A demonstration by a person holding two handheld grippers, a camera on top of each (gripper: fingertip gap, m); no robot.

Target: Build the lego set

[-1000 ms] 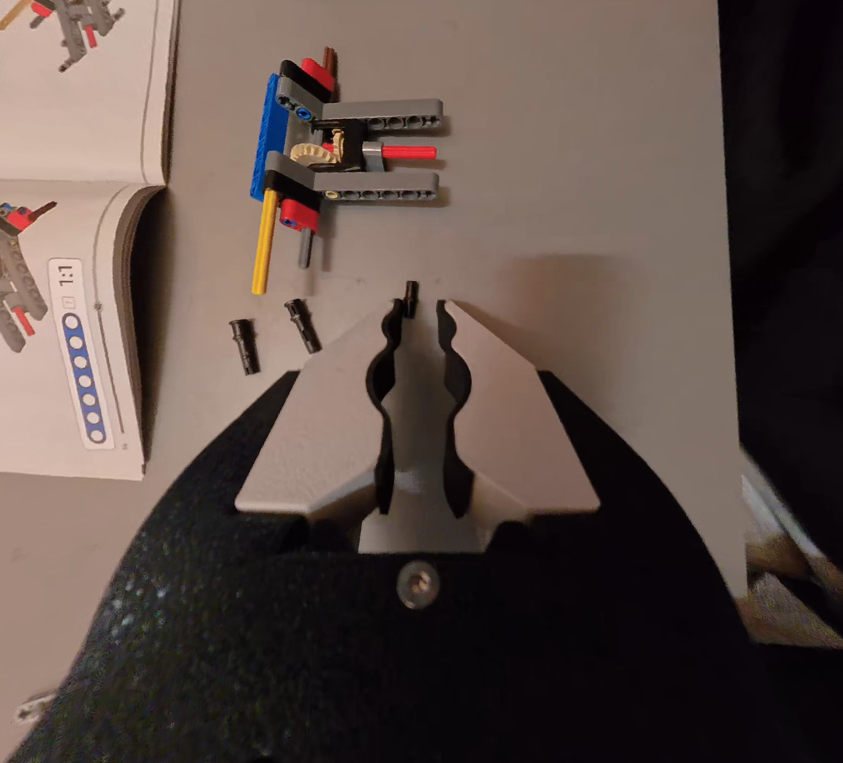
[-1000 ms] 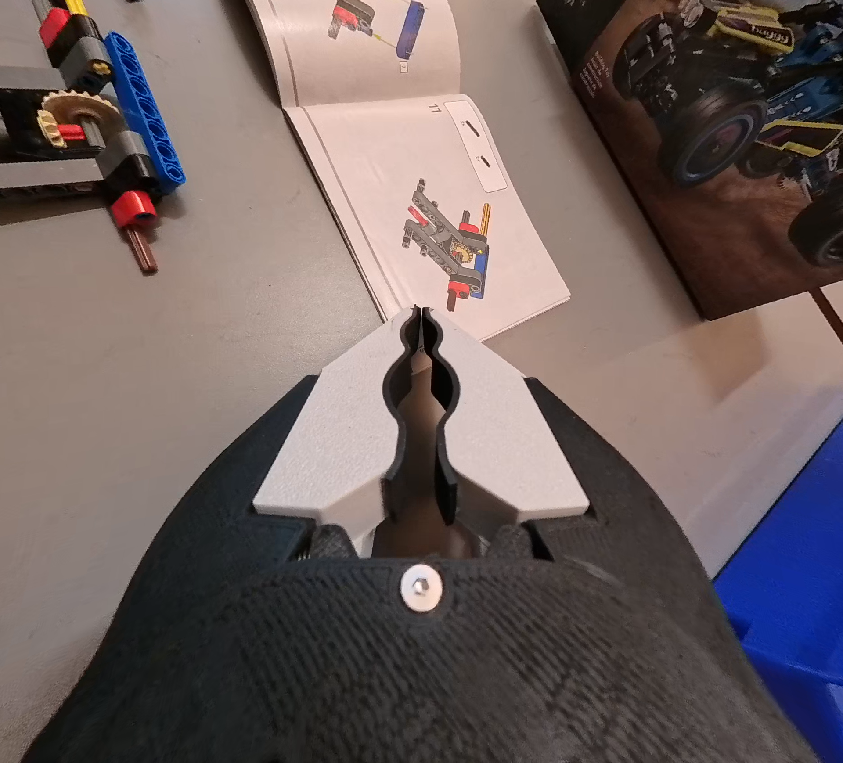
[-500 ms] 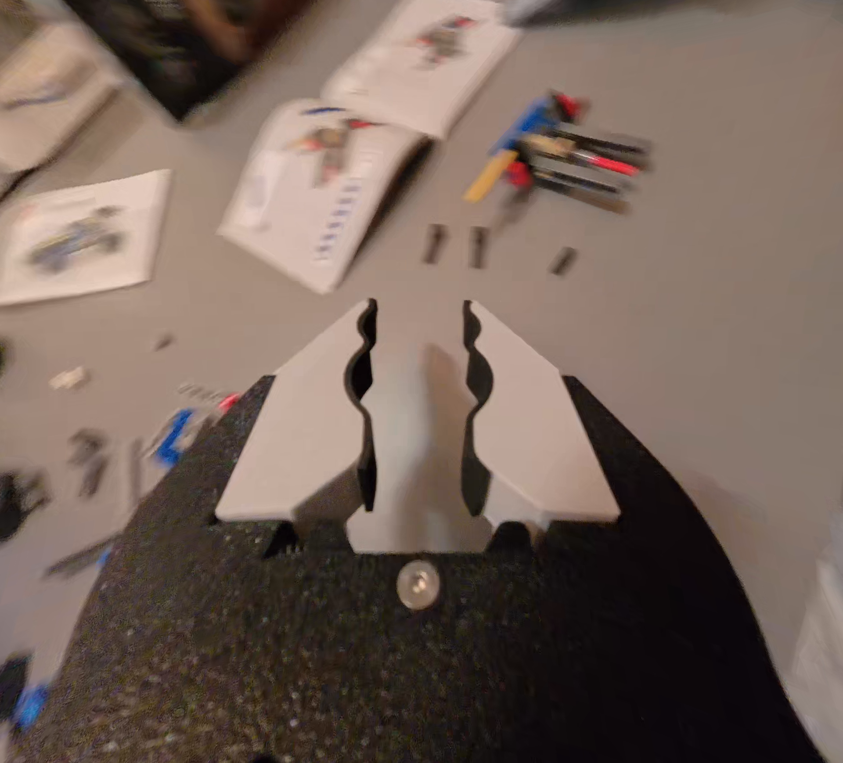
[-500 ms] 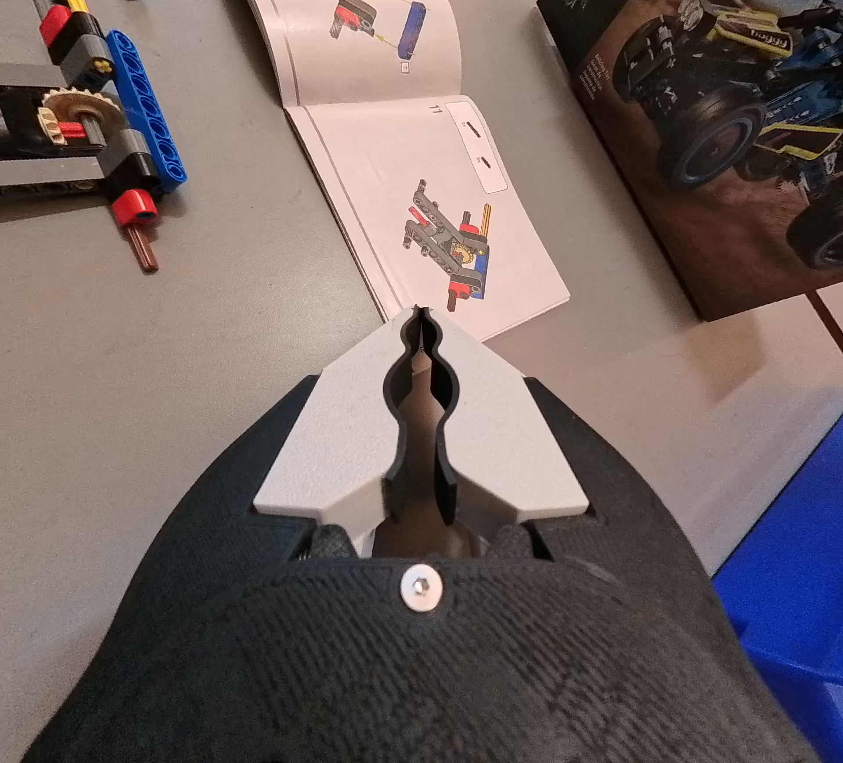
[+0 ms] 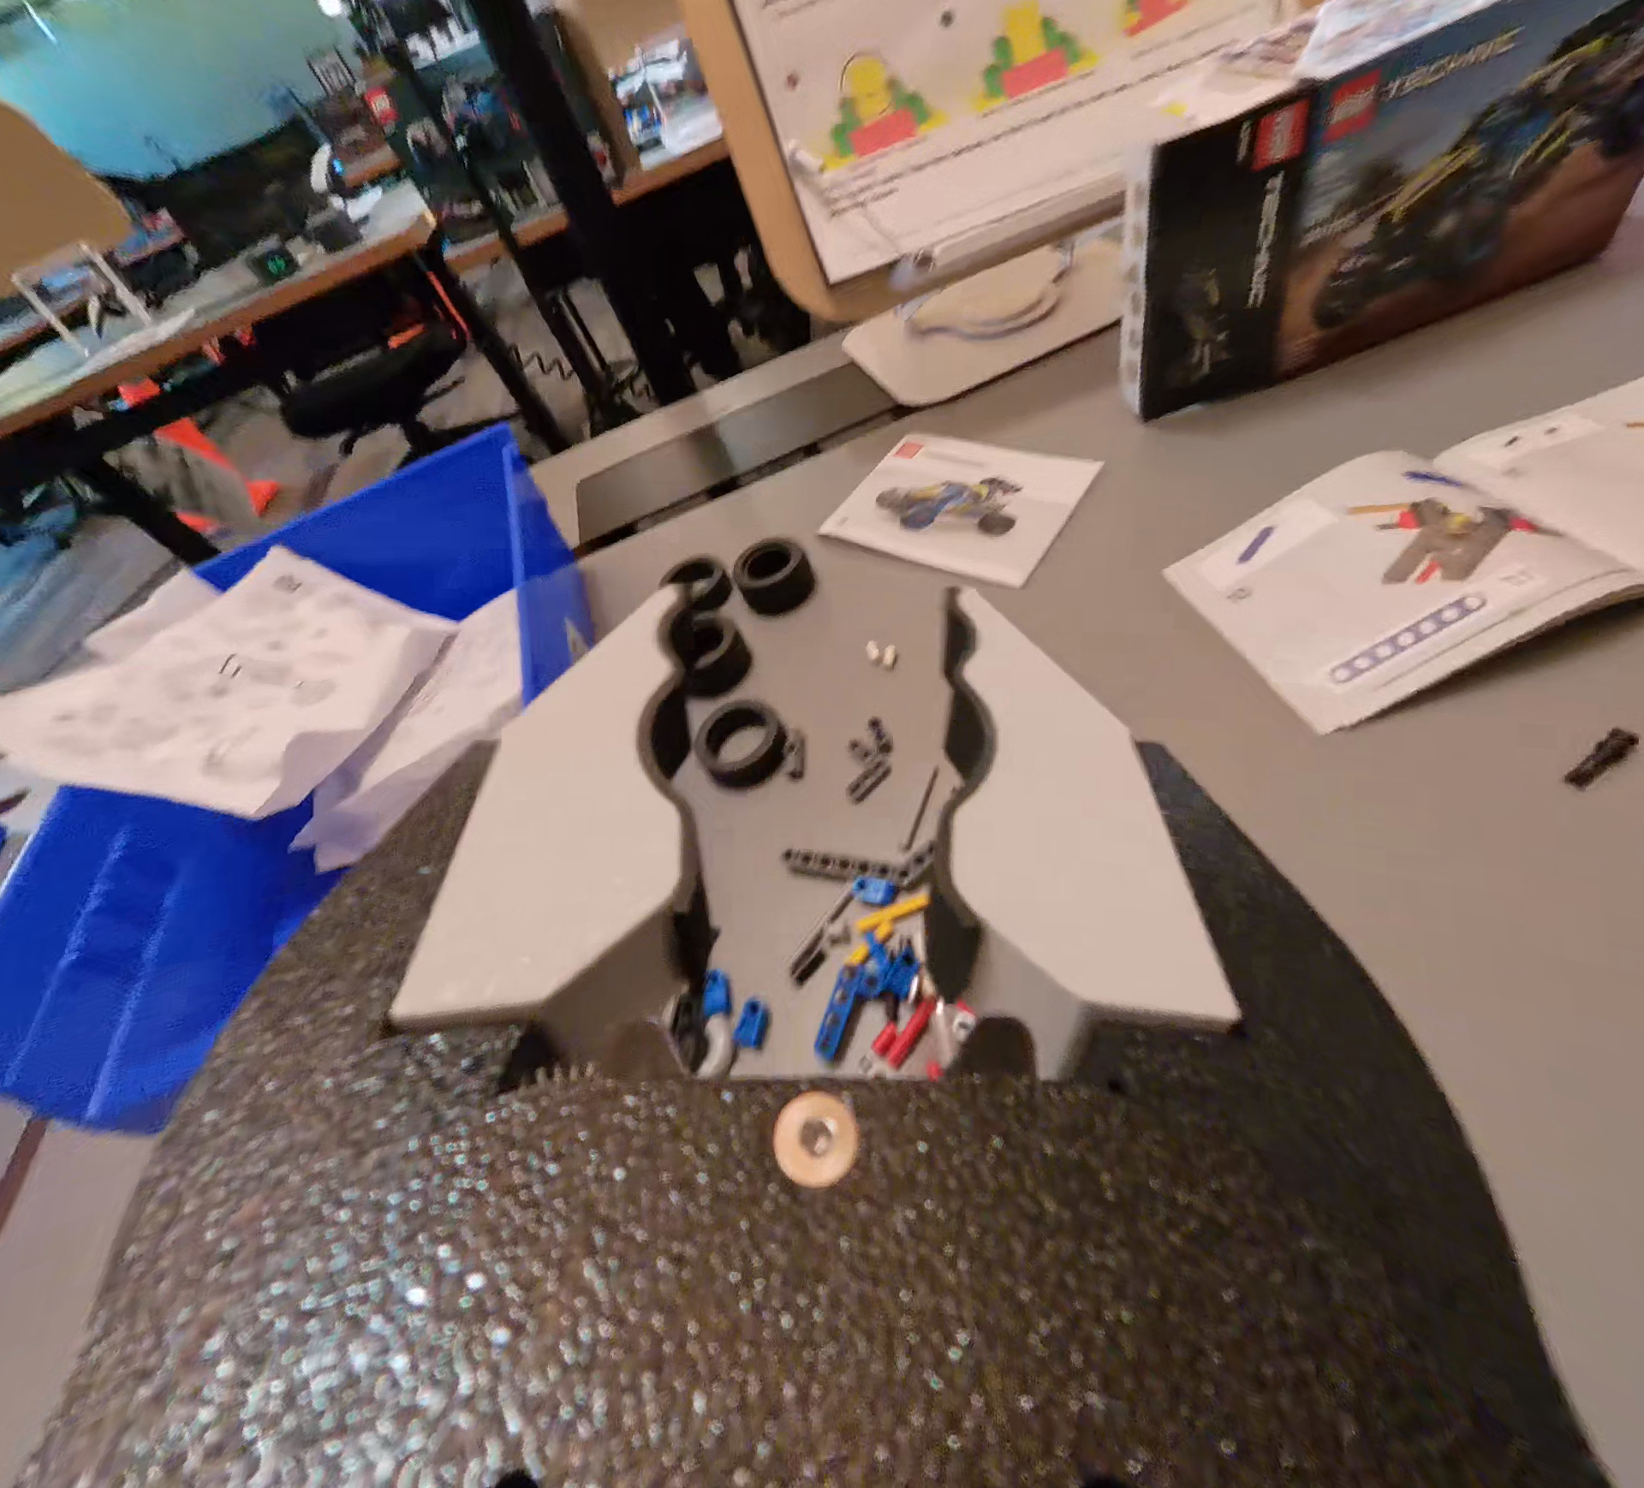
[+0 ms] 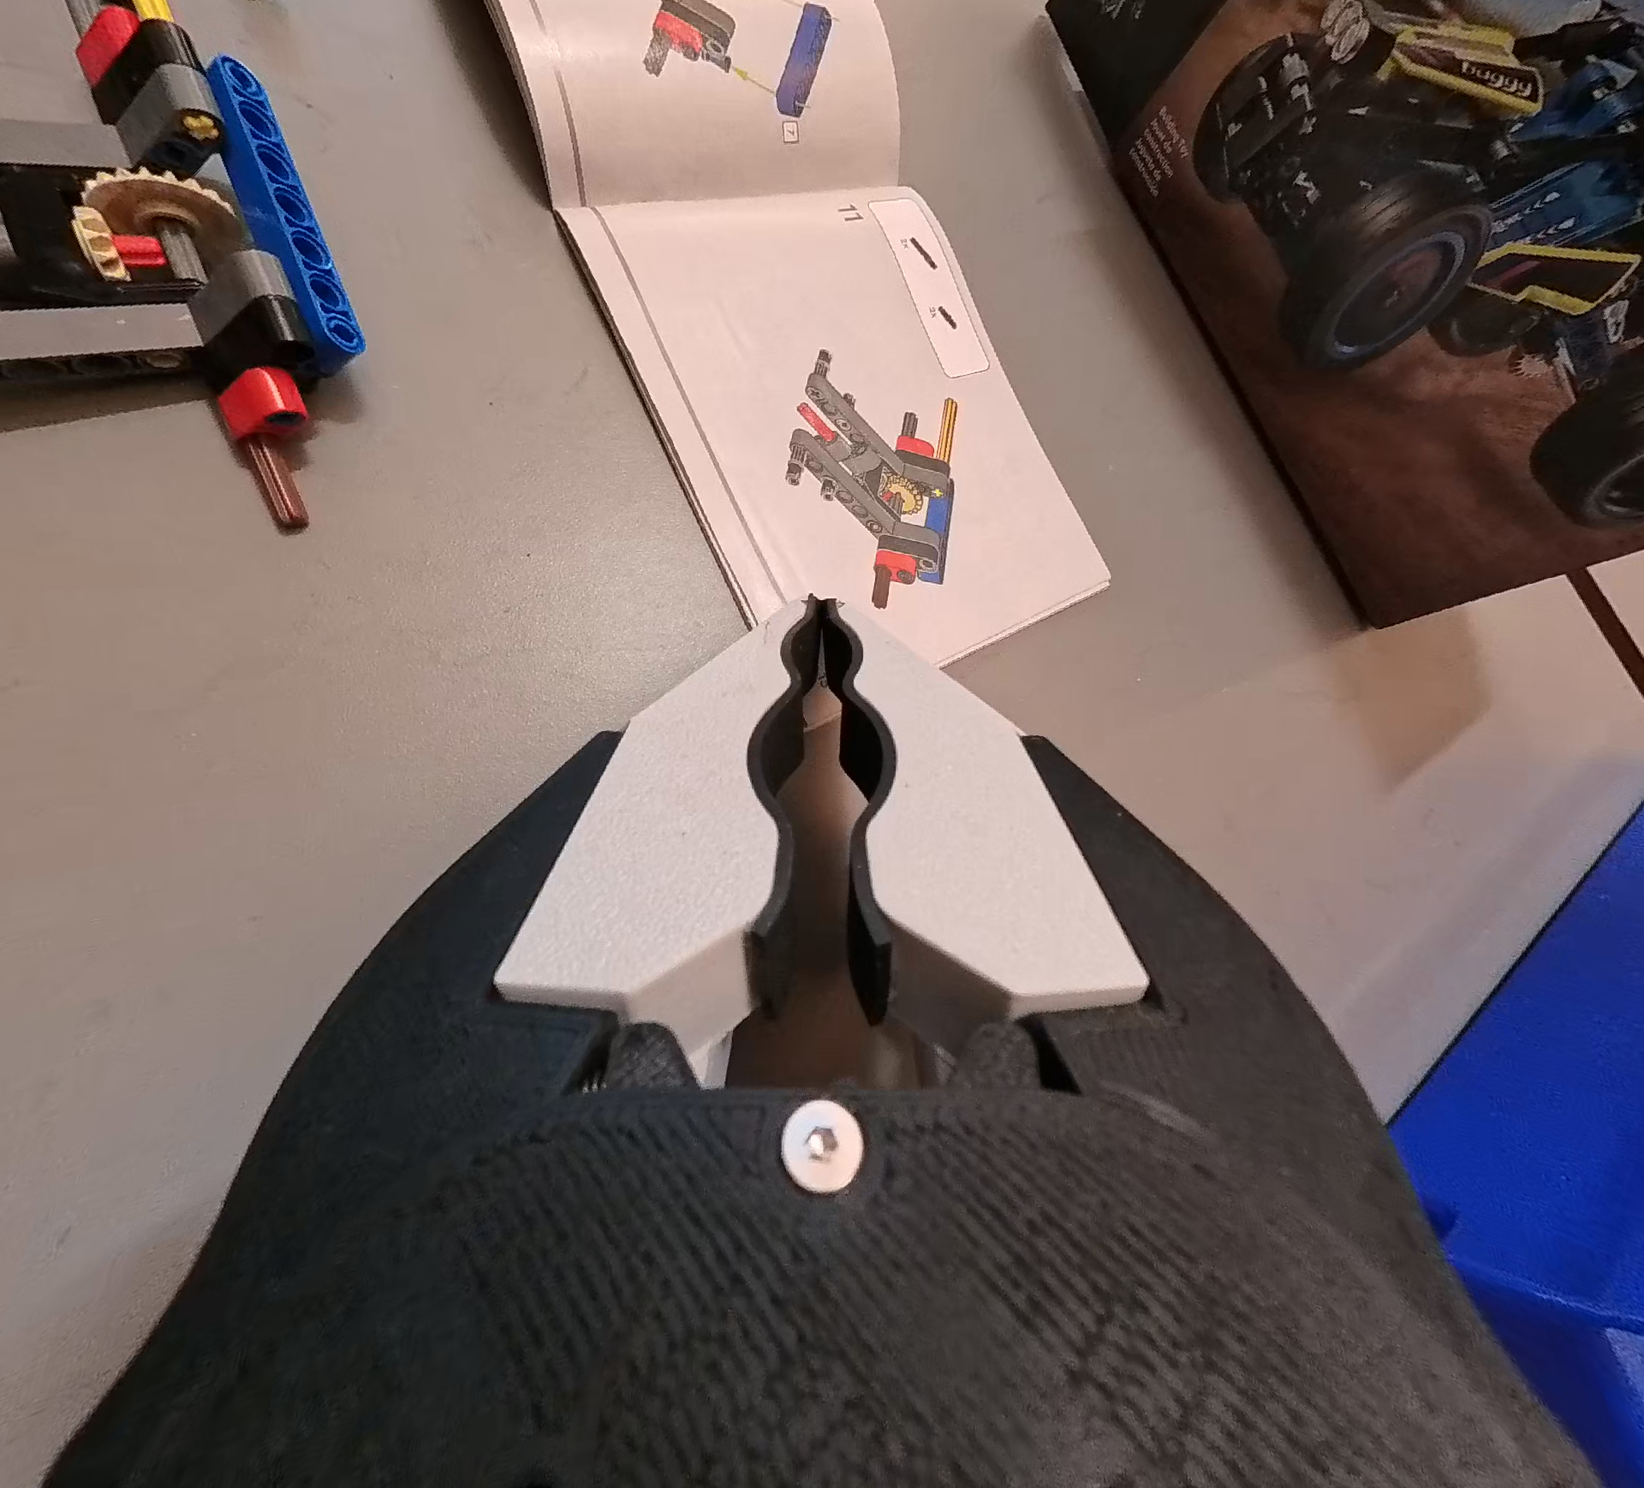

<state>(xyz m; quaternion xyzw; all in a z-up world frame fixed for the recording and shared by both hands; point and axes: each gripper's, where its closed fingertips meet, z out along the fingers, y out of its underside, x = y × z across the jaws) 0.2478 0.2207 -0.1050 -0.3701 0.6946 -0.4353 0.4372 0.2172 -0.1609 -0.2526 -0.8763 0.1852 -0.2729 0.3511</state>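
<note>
Lego parts [image 5: 867,974] lie loose on the grey table [image 5: 1334,867] between the fingers of our left gripper [image 5: 814,609], which now gapes wide and holds nothing; a second ago it sat nearly closed beside a black pin next to the half-built assembly [image 6: 169,200]. We have swung it off that model to the parts pile, so we judge the next piece is being fetched. Past the small blue and red pieces lie a black beam [image 5: 854,863], then four tyres [image 5: 738,743], a leaflet [image 5: 961,507] and the set box [image 5: 1379,218]. Our right gripper [image 6: 820,605] has not moved: tips pressed together, empty, near the open instruction booklet [image 6: 801,378], the assembly well off to its left.
</note>
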